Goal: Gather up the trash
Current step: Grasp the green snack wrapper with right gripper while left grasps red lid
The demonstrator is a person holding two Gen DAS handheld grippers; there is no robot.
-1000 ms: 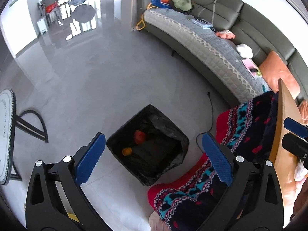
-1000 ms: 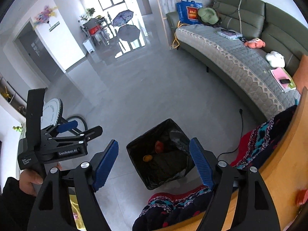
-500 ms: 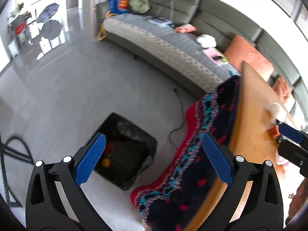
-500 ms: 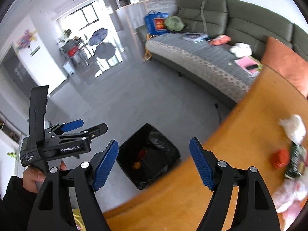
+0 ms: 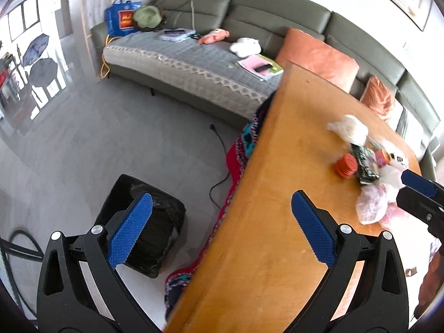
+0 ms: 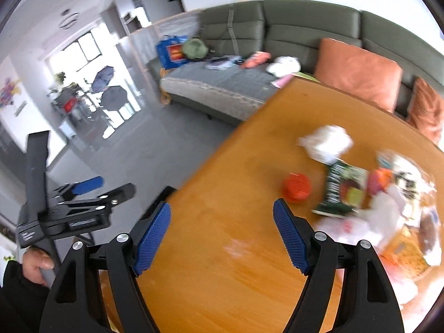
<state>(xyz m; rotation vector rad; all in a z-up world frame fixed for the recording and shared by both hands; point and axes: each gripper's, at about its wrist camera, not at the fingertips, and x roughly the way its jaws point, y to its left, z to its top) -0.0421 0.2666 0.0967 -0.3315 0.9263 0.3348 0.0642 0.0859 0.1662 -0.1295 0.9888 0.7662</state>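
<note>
My left gripper (image 5: 219, 224) is spread wide with nothing between its 2 blue pads, hanging over the near edge of the wooden table (image 5: 263, 222). Below its left finger, down on the floor, sits the black-lined bin (image 5: 163, 222). My right gripper (image 6: 222, 236) is just as wide apart and holds nothing, above bare tabletop. The trash lies ahead and to the right of my right fingers, not touching them: an orange round piece (image 6: 296, 187) nearest, a dark green wrapper (image 6: 340, 191) just beside it, a white crumpled wad (image 6: 327, 141) farther back, and a blurred heap of plastic bags (image 6: 388, 211) at the right.
</note>
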